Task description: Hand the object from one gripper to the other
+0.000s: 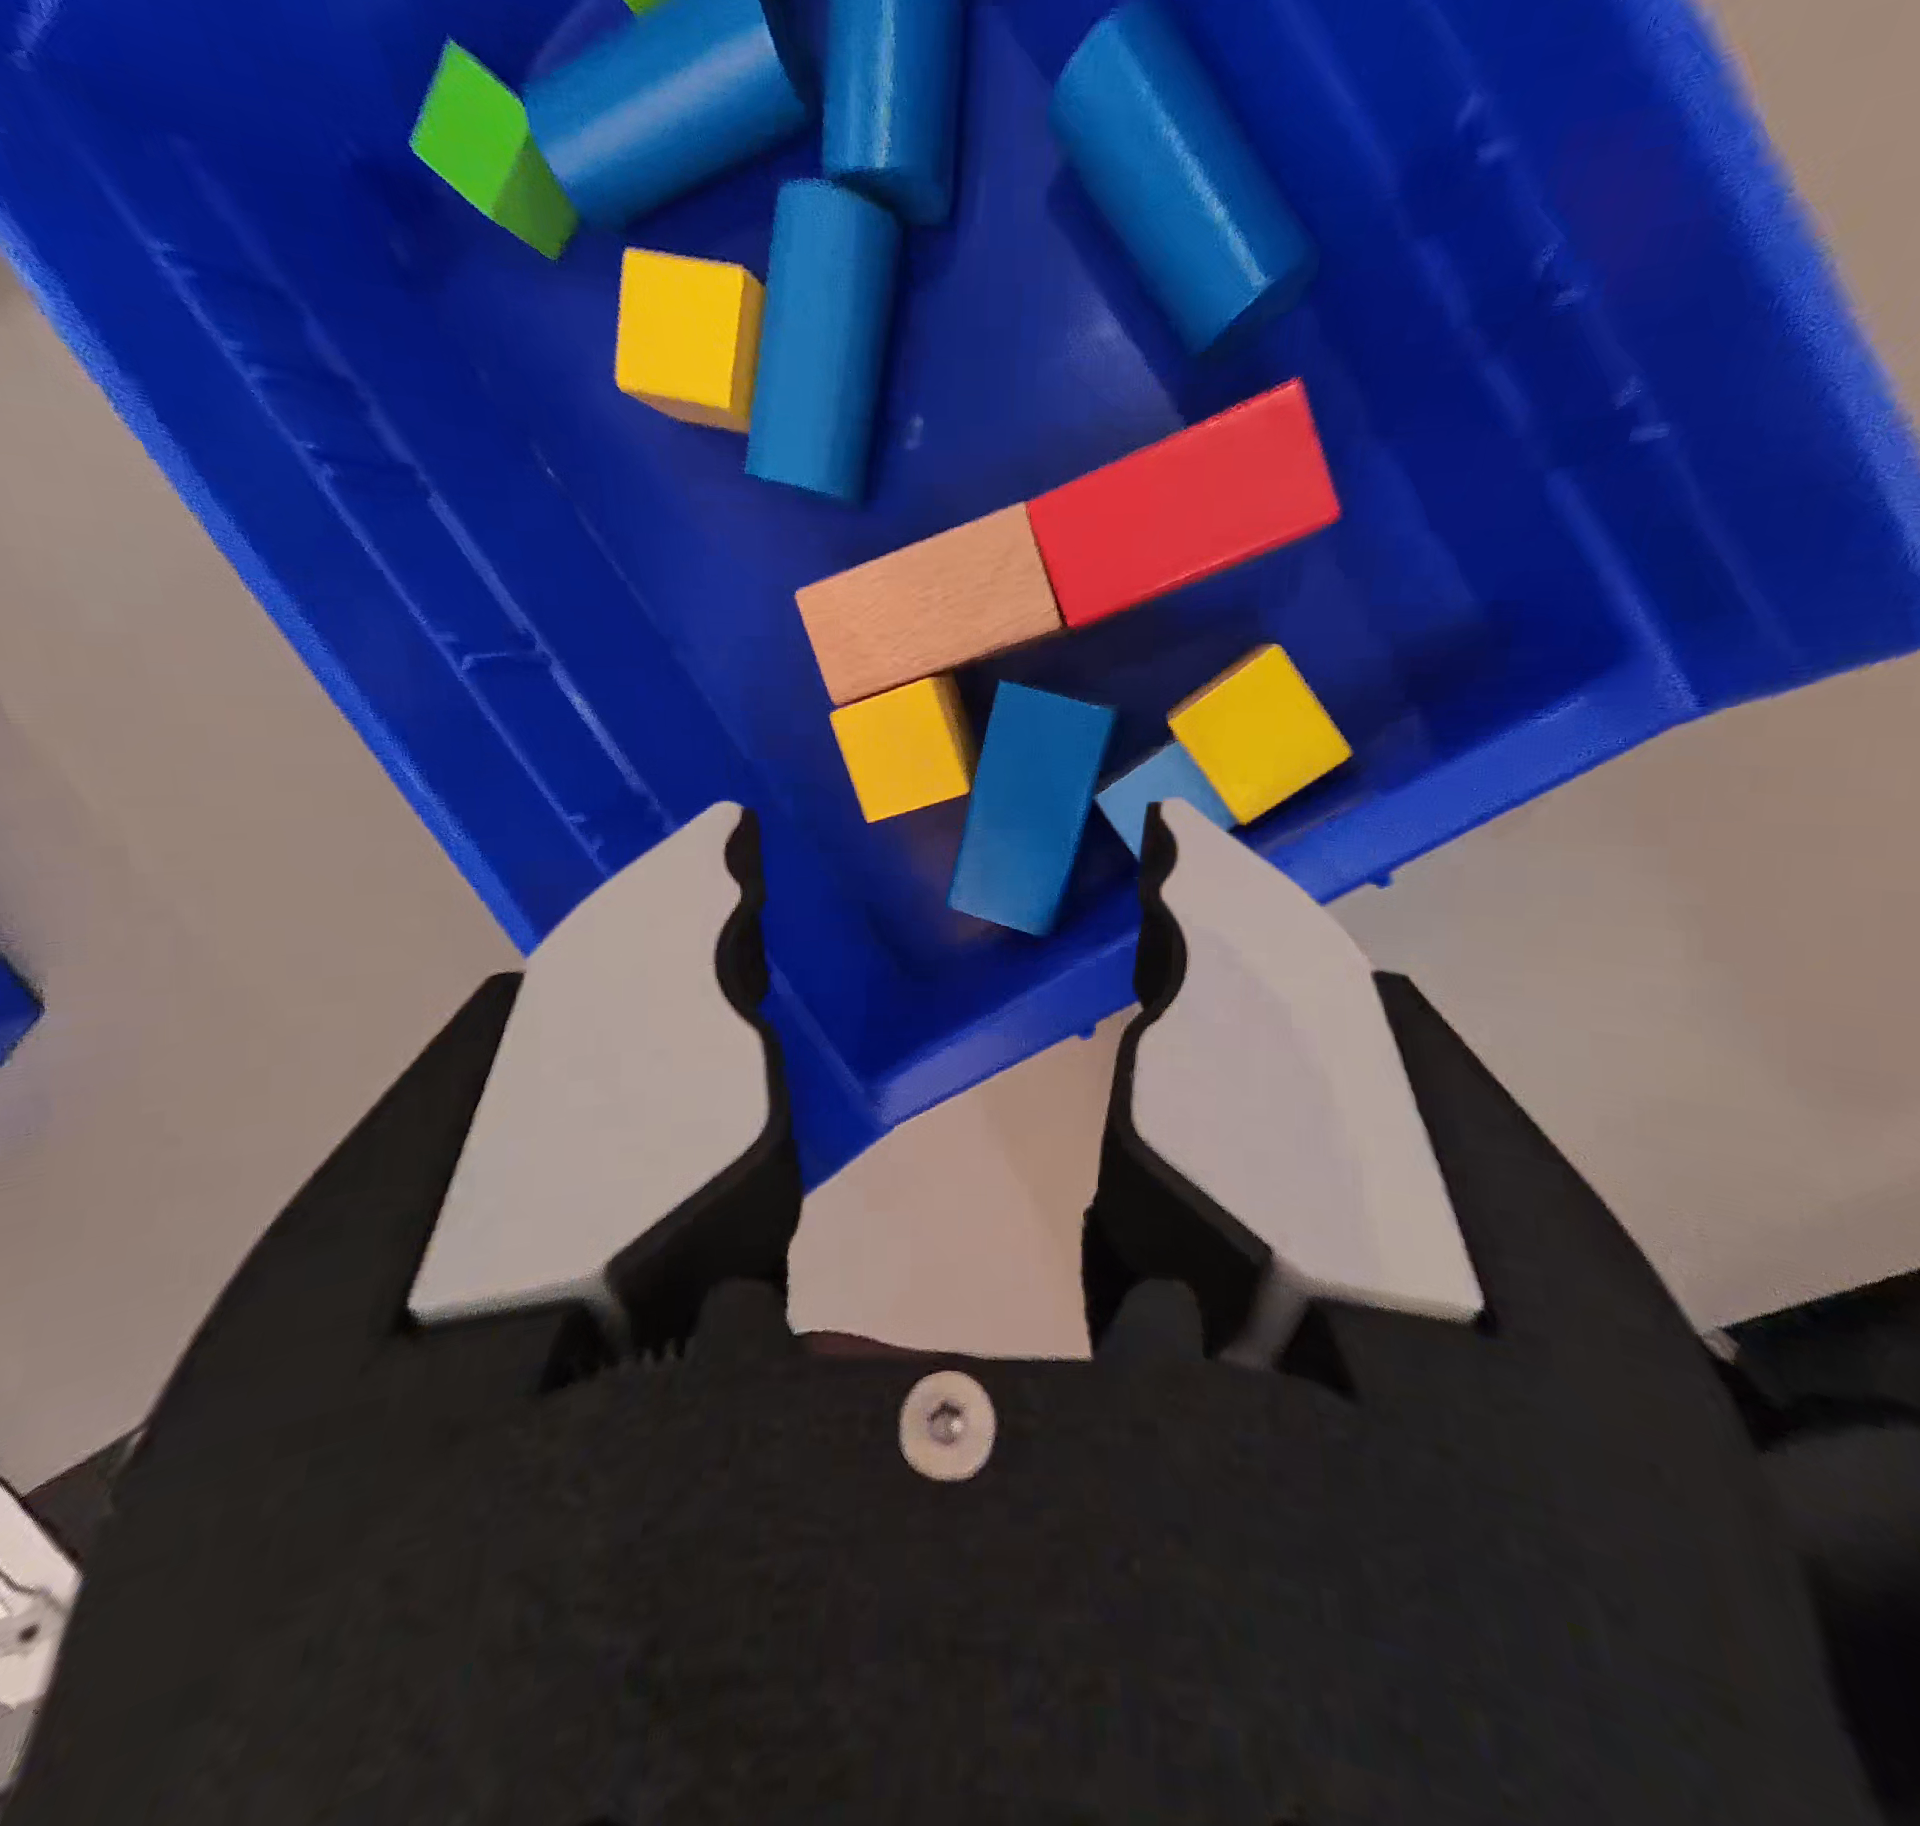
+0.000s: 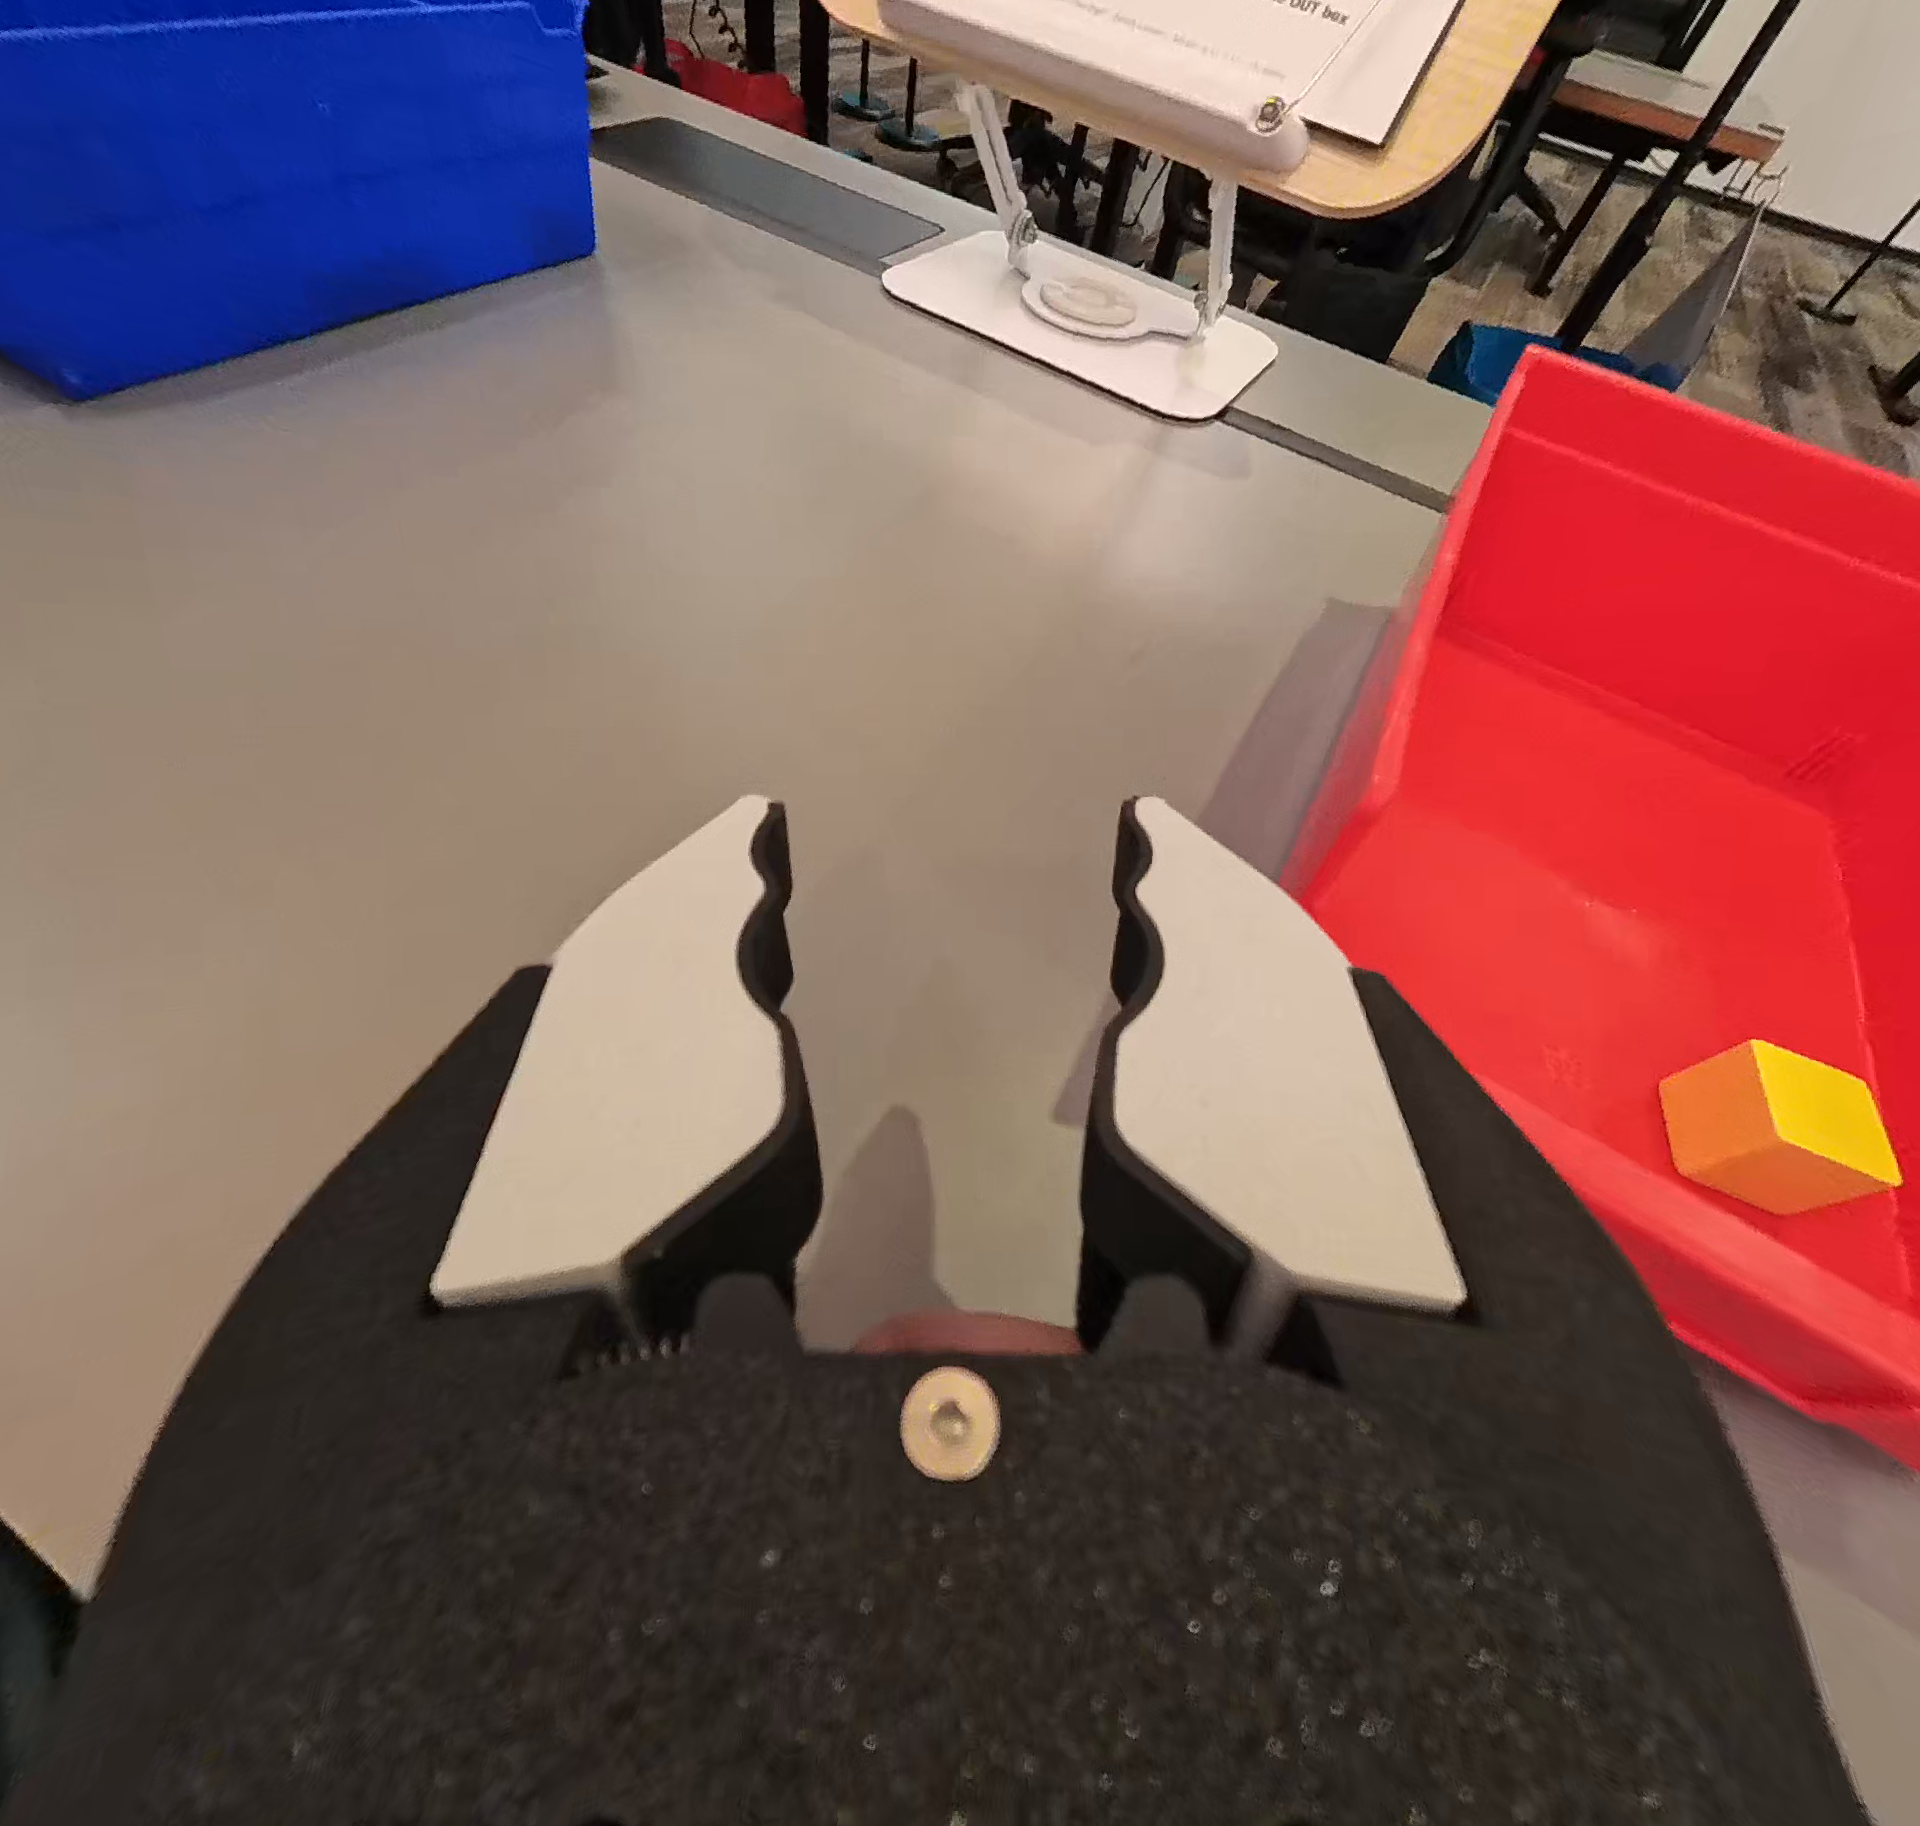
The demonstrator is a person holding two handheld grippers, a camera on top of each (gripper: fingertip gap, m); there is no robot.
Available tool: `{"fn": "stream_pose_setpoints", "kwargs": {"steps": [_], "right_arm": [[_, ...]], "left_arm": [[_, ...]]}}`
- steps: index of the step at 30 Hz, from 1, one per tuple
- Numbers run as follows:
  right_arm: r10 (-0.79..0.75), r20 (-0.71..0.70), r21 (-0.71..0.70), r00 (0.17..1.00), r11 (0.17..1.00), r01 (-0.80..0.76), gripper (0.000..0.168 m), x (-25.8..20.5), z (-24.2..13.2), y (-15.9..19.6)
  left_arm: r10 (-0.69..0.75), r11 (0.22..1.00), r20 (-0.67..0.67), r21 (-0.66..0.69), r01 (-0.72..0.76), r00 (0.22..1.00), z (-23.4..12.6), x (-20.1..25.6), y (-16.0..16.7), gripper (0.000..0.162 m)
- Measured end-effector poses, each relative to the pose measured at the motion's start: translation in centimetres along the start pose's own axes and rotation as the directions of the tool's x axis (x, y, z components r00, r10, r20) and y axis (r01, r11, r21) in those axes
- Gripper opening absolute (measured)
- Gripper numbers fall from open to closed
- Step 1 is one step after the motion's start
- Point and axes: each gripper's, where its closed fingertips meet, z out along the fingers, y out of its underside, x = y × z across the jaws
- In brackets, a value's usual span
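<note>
Left claw (image 1: 948, 820) open, empty, above blue plastic bin (image 1: 343, 488) of coloured wooden blocks. Right claw (image 2: 951, 815) open, empty, over grey bench (image 2: 623, 581); yellow wooden cube (image 2: 1779, 1124) in red plastic bin (image 2: 1621, 737).

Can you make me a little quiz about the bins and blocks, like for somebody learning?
1. True or false: the red bin holds three blocks.
2. Which block lies end to end with the red block in the blue bin?
A. the plain wooden block
B. a green block
C. a yellow cube
3. Fill in: both the left gripper and the right gripper have their fingers ____.

Key:
1. False, only one yellow cube shows.
2. A
3. open, holding nothing
</note>
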Motion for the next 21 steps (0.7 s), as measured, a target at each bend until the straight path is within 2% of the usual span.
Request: {"fn": "stream_pose_setpoints", "kwargs": {"steps": [5,9,15,21], "right_arm": [[0.013,0.023,-0.033,1.0,0.999,-0.012,0.059,-0.2,0.4,0.9],[0.002,0.032,-0.04,0.999,0.999,-0.001,0.059,-0.5,0.6,1.0],[-0.017,0.041,-0.061,0.999,0.998,0.019,0.058,-0.8,0.7,1.6],[-0.026,0.051,-0.068,0.998,0.997,0.03,0.058,-1.2,0.9,1.7]], "left_arm": [[-0.157,0.977,-0.036,-0.148,0.15,0.987,3.3,-1.6,0.8,0.063],[-0.2,0.952,-0.003,-0.236,0.193,0.98,5.5,-2.3,1.6,0.057],[-0.228,0.935,-0.003,-0.281,0.218,0.974,6.9,-1.9,2.1,0.035],[-0.239,0.927,0.038,-0.288,0.24,0.97,7.5,-2.0,2.2,0.032]]}}
